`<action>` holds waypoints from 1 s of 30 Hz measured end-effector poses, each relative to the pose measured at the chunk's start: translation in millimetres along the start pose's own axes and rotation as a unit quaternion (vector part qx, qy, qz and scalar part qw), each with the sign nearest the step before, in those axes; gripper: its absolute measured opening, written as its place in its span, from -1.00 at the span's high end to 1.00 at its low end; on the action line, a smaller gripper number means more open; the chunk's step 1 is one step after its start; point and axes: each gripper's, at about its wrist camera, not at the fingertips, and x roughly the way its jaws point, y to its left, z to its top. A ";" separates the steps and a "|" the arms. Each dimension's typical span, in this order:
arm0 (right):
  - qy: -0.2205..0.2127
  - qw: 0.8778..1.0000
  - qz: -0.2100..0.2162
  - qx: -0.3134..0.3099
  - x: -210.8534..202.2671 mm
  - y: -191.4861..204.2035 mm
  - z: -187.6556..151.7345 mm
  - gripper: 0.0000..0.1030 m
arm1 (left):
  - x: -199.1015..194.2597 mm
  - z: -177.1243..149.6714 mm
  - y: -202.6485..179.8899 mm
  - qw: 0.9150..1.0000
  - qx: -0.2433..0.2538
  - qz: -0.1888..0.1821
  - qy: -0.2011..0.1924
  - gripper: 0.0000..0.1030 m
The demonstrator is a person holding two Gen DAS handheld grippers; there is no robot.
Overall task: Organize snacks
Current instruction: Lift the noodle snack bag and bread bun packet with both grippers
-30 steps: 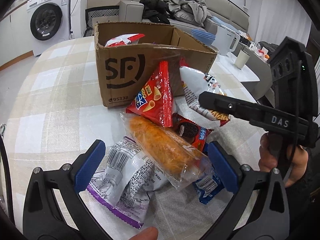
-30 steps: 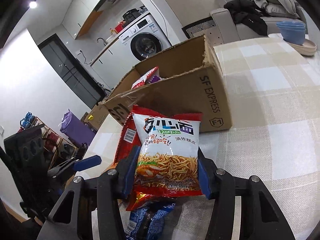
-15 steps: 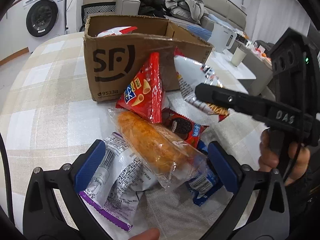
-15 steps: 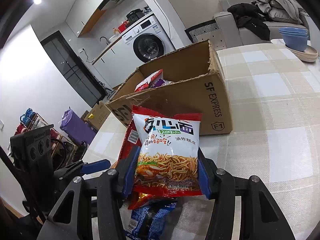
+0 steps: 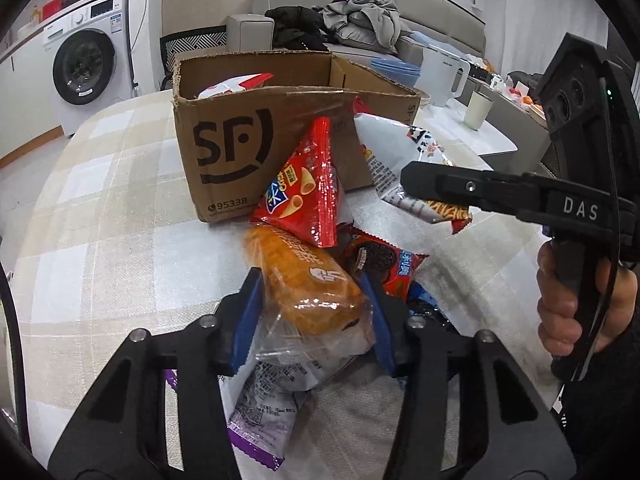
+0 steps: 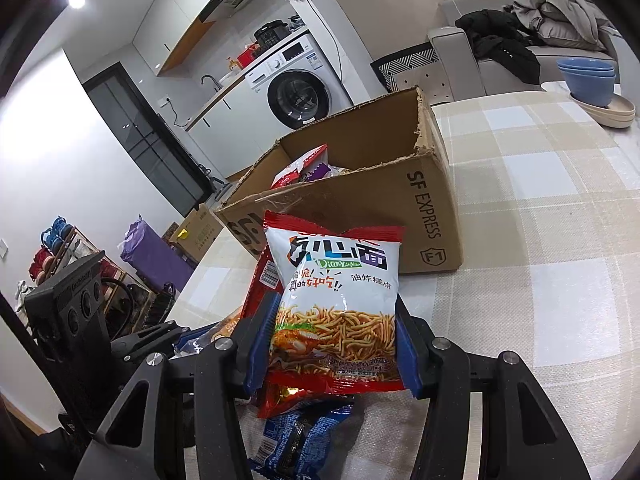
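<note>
Now the left gripper (image 5: 316,312), wide open half a second ago, is closed on the orange bread bag (image 5: 304,280), with a blue pad pressed on each side of it. That bag lies on top of the snack pile, in front of the cardboard box (image 5: 228,152). A white and purple bag (image 5: 260,408) is seen under it, and a red cookie pack (image 5: 380,260) just beside it. A red cone-snack bag (image 5: 308,192) leans against the box. The noodle snack bag (image 6: 340,296) is held tight in the right gripper (image 6: 334,344), as before, and is lifted above a blue bag (image 6: 296,436). More snacks are seen inside the open box. Everything sits on a checked tablecloth (image 6: 560,264). A washing machine (image 6: 300,84) and a sofa with clothes (image 5: 360,28) are seen far behind.
</note>
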 end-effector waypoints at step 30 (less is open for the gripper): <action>-0.039 0.998 0.035 -0.017 -33.1 12.4 7.5 -0.03 | -79.4 -17.3 14.0 0.997 -0.047 -0.004 -0.067 0.24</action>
